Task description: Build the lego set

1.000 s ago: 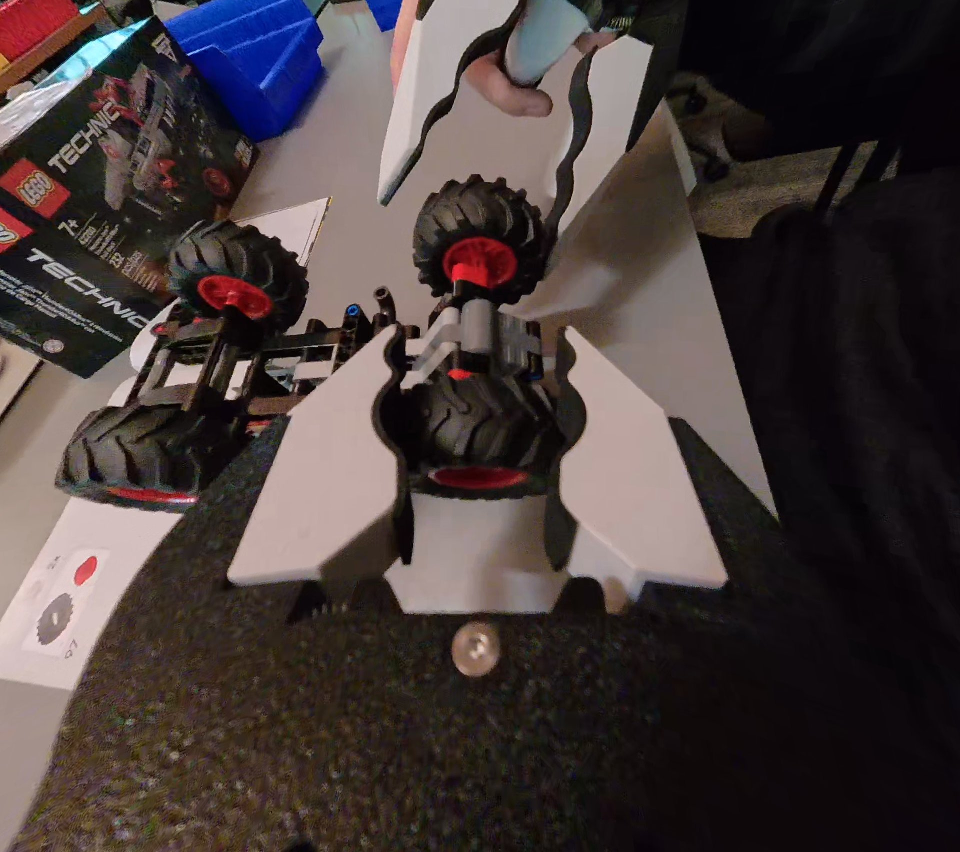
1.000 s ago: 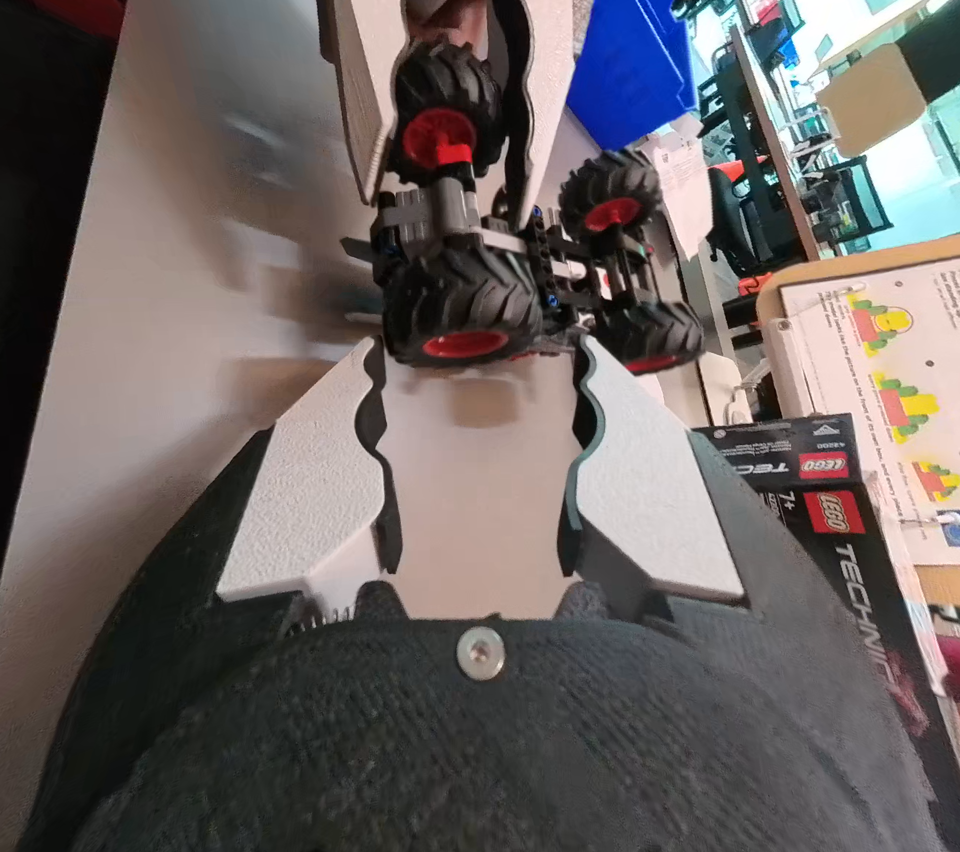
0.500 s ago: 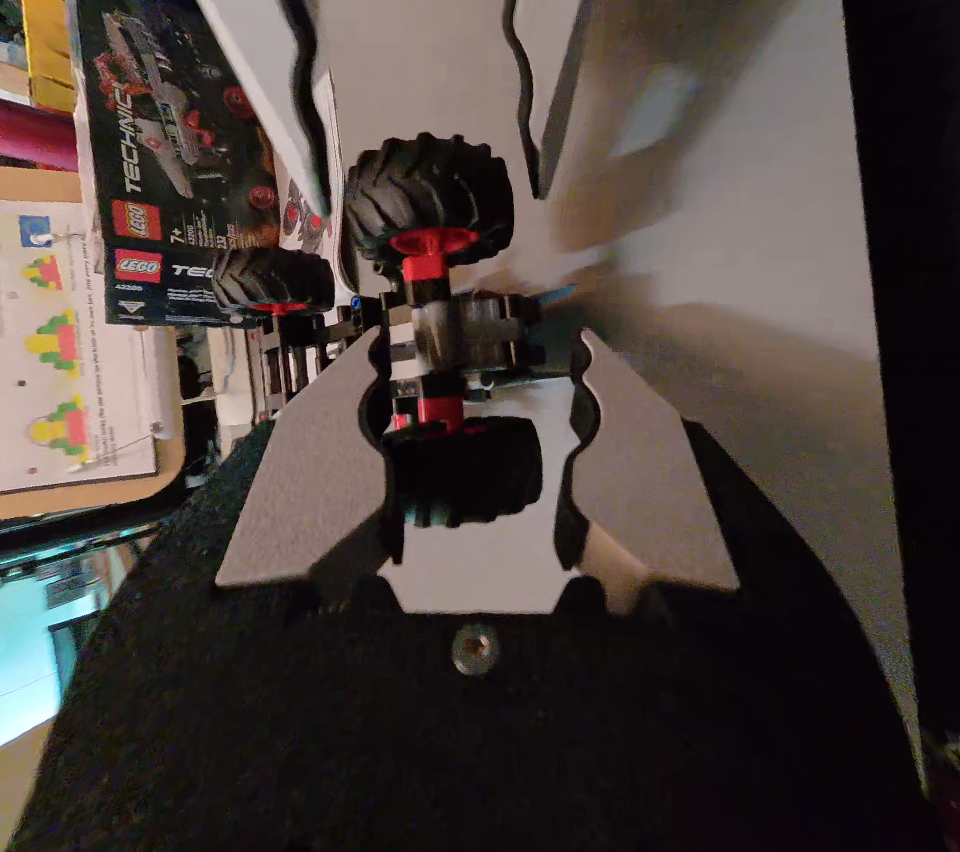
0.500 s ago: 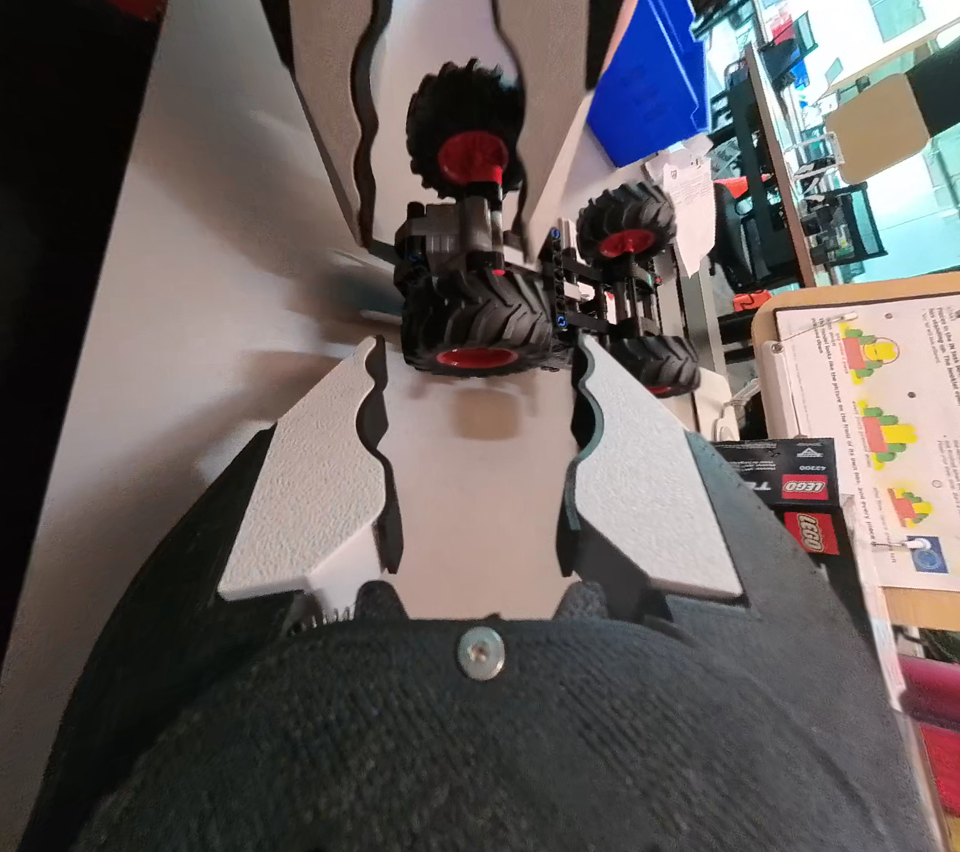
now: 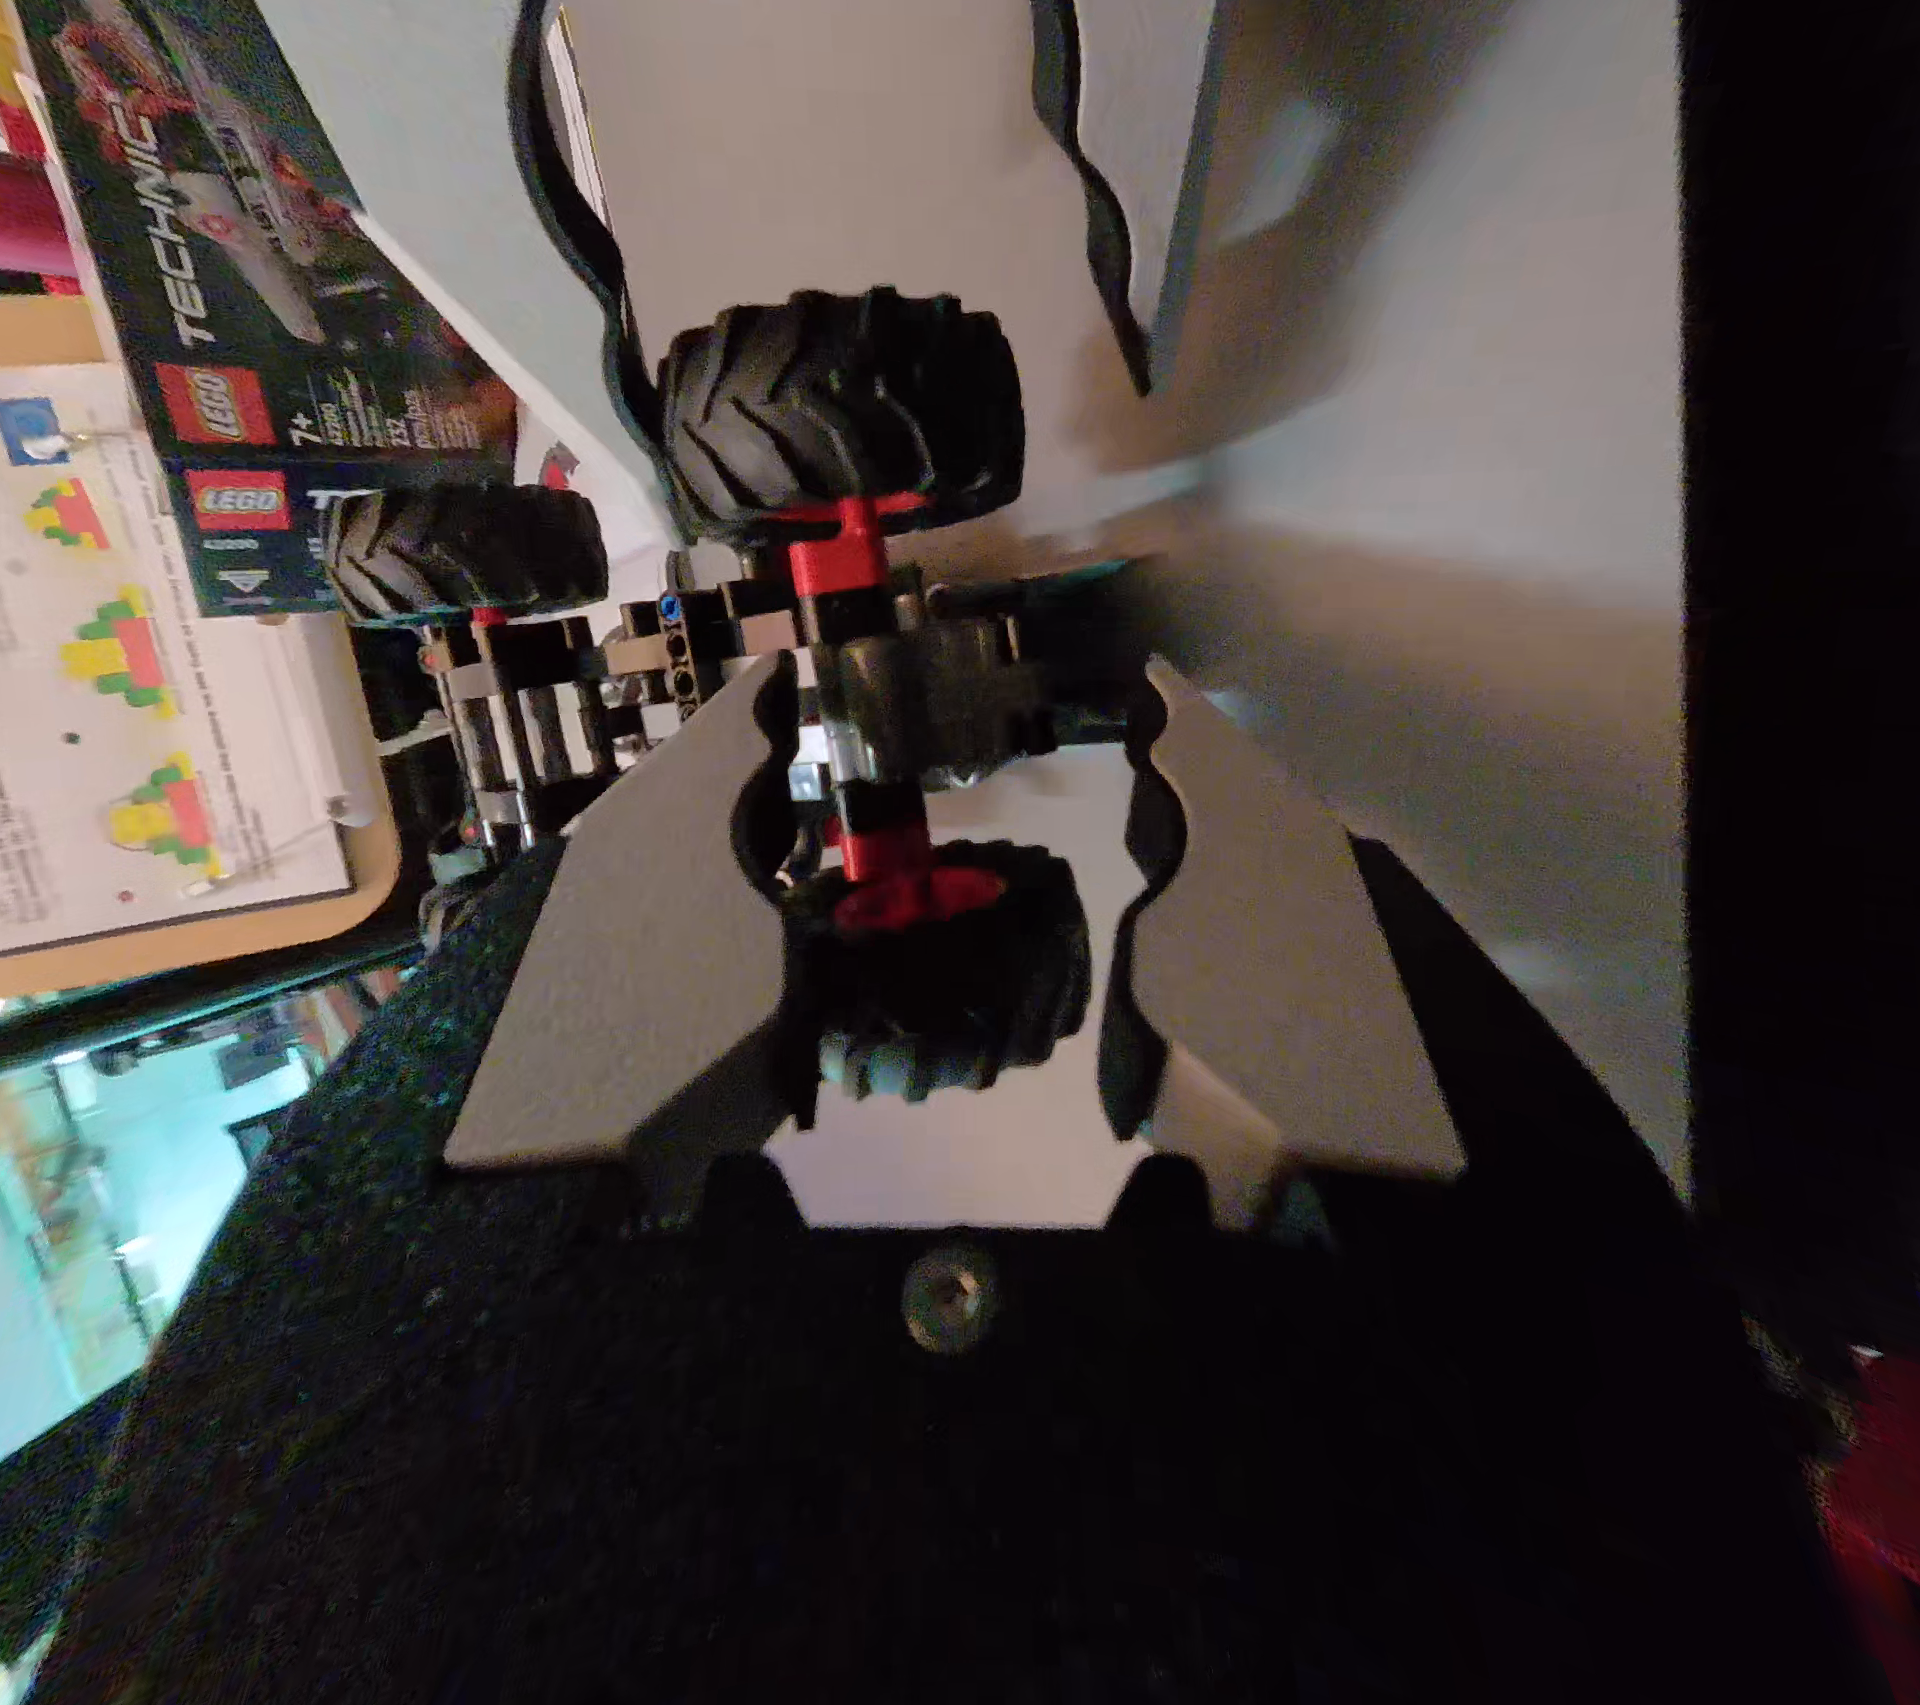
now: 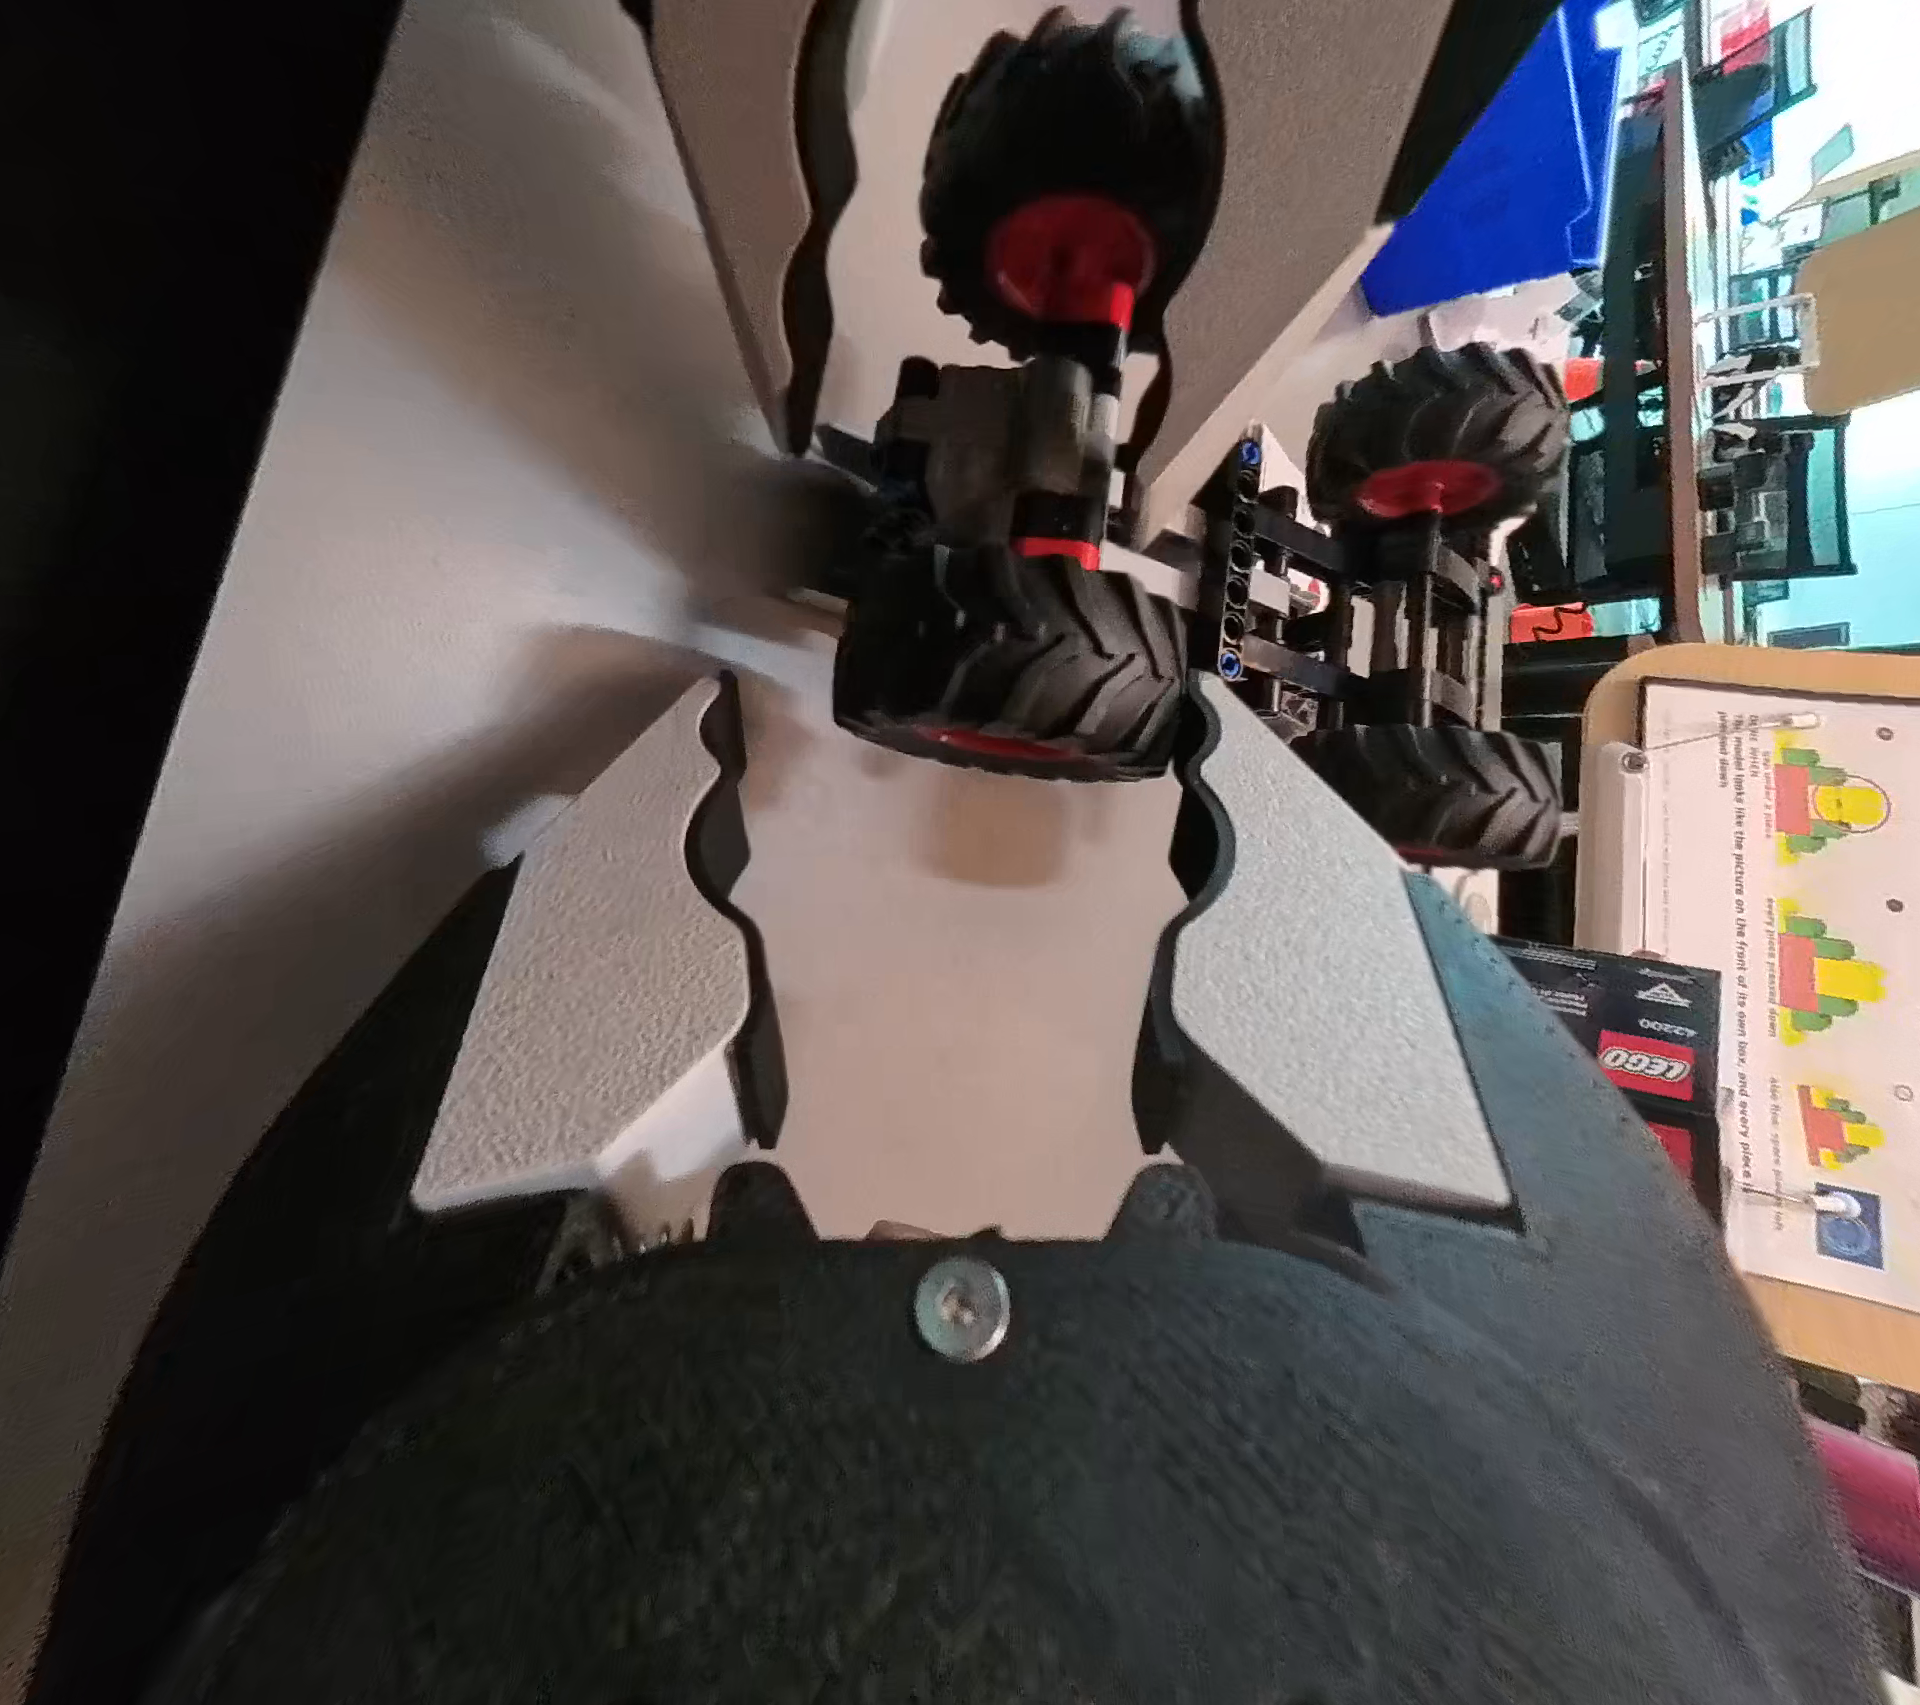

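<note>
Left wrist view: the whole frame has rolled about a quarter turn versus a second ago, so the tabletop [image 5: 831, 128] now runs up the middle and the set's box [image 5: 260, 284] sits upper left. The toy truck [image 5: 831, 679] sits mid-frame, one axle pointing up the picture. Left gripper [image 5: 956, 907] is spread; its near wheel [image 5: 945, 959] sits between the fingers with a gap on the right side, left-side contact unclear, so it looks cradled, not clamped. Far wheel [image 5: 842, 408] is at centre, the other gripper's wavy finger edge touching its left side. A third wheel [image 5: 468, 549] shows at left, below the box. Right wrist view: same roll, tabletop [image 6: 436, 616] left and centre, blue bin [image 6: 1507, 201] upper right, instruction sheet [image 6: 1787, 980] lower right. Right gripper [image 6: 961, 720] is spread too, its fingertips level with the nearest wheel [image 6: 1013, 668]; the right tip looks to touch the tyre, the left tip is clear. The opposite wheel [image 6: 1070, 201] now sits deeper between the left gripper's fingers at top centre than it did a second ago. The truck's other axle [image 6: 1423, 585] trails off to the right. Read: the truck has been tipped while carried by one axle between both grippers, probably to reach another face for the next part. Neither grip is firm, so a slip is possible.
</note>
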### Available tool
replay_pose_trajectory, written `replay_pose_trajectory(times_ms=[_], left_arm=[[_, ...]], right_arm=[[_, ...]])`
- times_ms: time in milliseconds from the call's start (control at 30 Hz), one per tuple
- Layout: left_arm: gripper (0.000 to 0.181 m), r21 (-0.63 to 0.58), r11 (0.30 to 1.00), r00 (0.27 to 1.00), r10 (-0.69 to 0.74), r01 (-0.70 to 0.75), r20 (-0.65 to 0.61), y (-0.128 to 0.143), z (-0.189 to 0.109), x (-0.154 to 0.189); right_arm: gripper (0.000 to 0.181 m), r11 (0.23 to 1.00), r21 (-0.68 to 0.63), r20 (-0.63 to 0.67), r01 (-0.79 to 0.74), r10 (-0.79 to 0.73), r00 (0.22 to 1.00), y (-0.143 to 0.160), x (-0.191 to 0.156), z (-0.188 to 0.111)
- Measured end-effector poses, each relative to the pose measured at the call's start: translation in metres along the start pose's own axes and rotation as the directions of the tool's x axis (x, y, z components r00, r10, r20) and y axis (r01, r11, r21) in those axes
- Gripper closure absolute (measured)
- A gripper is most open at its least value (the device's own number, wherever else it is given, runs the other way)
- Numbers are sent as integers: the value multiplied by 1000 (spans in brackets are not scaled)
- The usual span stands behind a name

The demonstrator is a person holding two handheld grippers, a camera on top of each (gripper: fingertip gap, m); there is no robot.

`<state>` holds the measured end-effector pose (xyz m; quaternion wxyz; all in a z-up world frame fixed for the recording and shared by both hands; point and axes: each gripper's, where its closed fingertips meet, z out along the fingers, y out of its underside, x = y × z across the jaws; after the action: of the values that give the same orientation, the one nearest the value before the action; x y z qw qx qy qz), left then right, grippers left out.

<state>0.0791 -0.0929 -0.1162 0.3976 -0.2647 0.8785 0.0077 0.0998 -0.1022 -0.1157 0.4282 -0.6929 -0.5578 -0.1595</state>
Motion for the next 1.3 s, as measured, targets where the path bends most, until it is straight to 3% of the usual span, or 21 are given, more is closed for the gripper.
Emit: replay_pose_trajectory(times_ms=[200, 367, 433, 533, 567, 633, 667, 700, 800, 967, 1033, 1300], left_arm=[[126, -165, 983, 993, -66, 81, 97, 18, 8, -5], [127, -164, 972, 985, -154, 166, 82, 18, 9, -4], [127, -166, 969, 983, -171, 181, 69, 18, 9, -4], [126, -114, 976, 982, -186, 187, 24, 11, 7, -3], [126, -90, 977, 981, -192, 192, 2, 6, 5, -1], [131, -52, 974, 975, -221, 219, -23, -2, 4, 0], [134, -35, 963, 963, -267, 266, -27, -4, 6, -2], [134, -21, 957, 956, -291, 291, -35, -4, 7, -4], [134, -1, 957, 956, -288, 289, -60, -4, 8, -8], [134, 46, 977, 977, -209, 206, 50, -10, 6, -16], [134, 49, 984, 979, -177, 173, 99, -14, 8, -15], [134, -19, 998, 970, -55, 61, 237, -15, 15, -18]], right_arm=[[100, 996, 71, -1, -55, 55, 998, -16, 4, -9], [84, 996, 46, -1, -72, 72, 997, -17, 0, -12], [91, 1000, 23, -36, 6, -5, 999, -17, -1, -16], [92, 997, 71, 44, 17, -20, 999, -31, -21, -38], [96, 994, 106, 81, -16, 8, 997, -38, -26, -50], [165, 981, 76, 341, -176, 141, 929, -45, -62, -71], [167, 973, 20, 477, -231, 194, 857, -46, -82, -79], [158, 973, -40, 470, -228, 220, 855, -40, -82, -78], [130, 988, -110, 232, -107, 130, 964, -12, -51, -69], [112, 954, 35, -42, -298, 300, 953, -10, 4, -64], [106, 955, 81, -51, -286, 291, 955, -14, 6, -59], [91, 979, 54, -93, -196, 200, 975, -16, 3, -30]])
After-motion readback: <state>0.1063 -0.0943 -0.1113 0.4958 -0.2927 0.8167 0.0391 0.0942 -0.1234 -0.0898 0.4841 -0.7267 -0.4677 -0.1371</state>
